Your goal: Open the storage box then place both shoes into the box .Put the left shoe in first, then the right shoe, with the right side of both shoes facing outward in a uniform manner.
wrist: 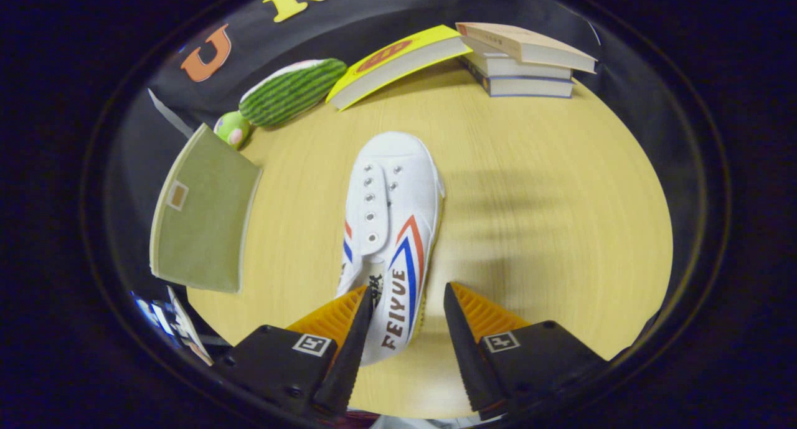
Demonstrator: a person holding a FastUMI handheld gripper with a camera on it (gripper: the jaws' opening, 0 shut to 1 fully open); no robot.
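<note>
Here, a white canvas shoe (392, 230) with red and blue stripes lies on a pale wooden table (548, 230), its long axis running straight away from the gripper (408, 311): heel nearest, toe pointing off toward the far side. The gripper's two fingers stand apart. The shoe's heel end sits in the gap between them, close against the left finger, perhaps touching it, with a stretch of bare table between the shoe and the right finger, so nothing is clamped. Because the shoe lies lengthwise along the line of the fingers, closing them would likely pinch the heel from its two sides.

To the left of the shoe, apart from it, sits an olive-green fabric storage box (202, 223), its flat lid face showing; it looks closed, though that is hard to judge. Beyond the box are a small green and pink toy (231, 129) and a striped green plush (292, 91). Farther back, a yellow book (398, 58) leans against a stack of books (523, 65).
</note>
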